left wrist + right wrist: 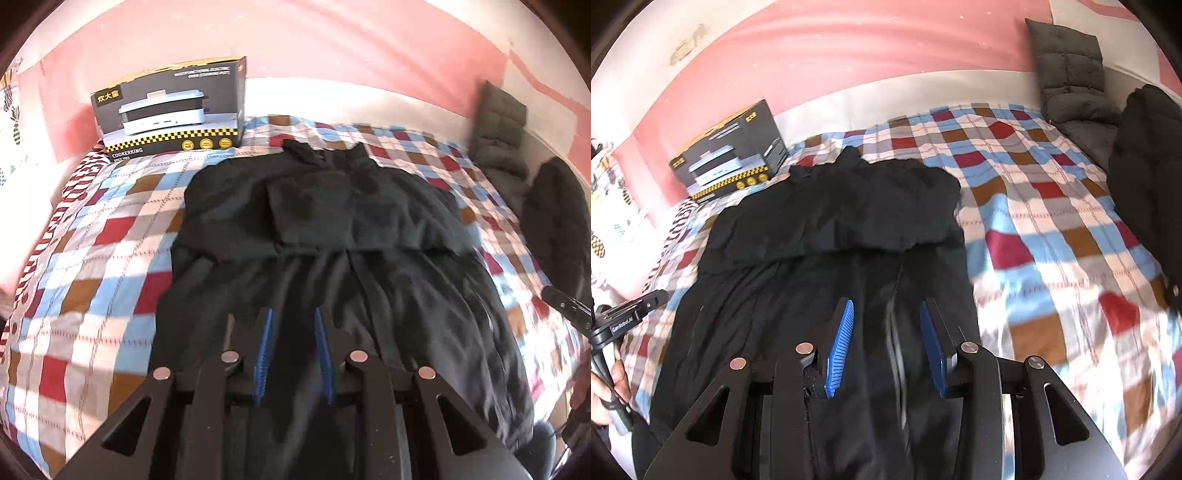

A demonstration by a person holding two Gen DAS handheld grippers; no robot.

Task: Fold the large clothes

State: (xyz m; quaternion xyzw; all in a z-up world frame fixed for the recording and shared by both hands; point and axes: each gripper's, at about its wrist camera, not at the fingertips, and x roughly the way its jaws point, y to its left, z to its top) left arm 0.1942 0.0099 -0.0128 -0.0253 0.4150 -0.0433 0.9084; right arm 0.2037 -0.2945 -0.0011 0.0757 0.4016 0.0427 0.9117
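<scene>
A large black garment (325,236) lies spread on the checked bedspread (85,236), with its far part folded back over the middle; it also shows in the right wrist view (831,236). My left gripper (293,314) is open, its blue pads over the garment's near part, holding nothing. My right gripper (886,306) is open above the garment's near right part, with a blurred strip of cloth hanging between its pads (842,339). The left gripper's body shows at the left edge of the right wrist view (624,317), held by a hand.
A cooker box (173,110) stands at the bed's far left against the pink wall. A grey quilted cushion (498,125) and a dark coat (1145,177) lie at the bed's far right. Bare checked bedspread (1052,240) lies to the garment's right.
</scene>
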